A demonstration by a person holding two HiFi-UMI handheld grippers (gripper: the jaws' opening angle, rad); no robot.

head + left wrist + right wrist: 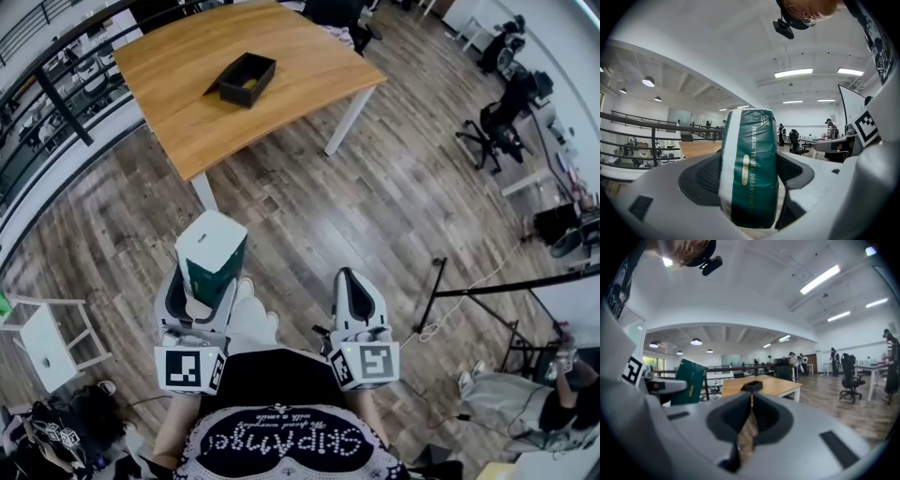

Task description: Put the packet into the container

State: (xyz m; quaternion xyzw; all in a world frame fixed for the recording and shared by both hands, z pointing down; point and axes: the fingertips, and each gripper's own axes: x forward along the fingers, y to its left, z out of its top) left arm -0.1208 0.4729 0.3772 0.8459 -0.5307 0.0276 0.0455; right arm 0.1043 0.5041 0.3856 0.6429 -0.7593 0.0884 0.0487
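Observation:
My left gripper (pixel 199 298) is shut on a green and white packet (pixel 212 255), which stands upright between its jaws and fills the left gripper view as the packet (pixel 749 171). My right gripper (pixel 357 298) is shut with nothing in it, its jaws meeting at the tips (pixel 751 405). Both are held close to my body, above the wooden floor. The black open container (pixel 244 79) rests on the wooden table (pixel 187 112) far ahead; in the right gripper view the container (pixel 753 386) shows just past the jaw tips.
A white stool (pixel 47 339) stands at my left. A black railing (pixel 56 94) runs behind the table. A black stand with cables (pixel 469 291) and office chairs (pixel 497 131) are on the right. A seated person (pixel 525 398) is at the lower right.

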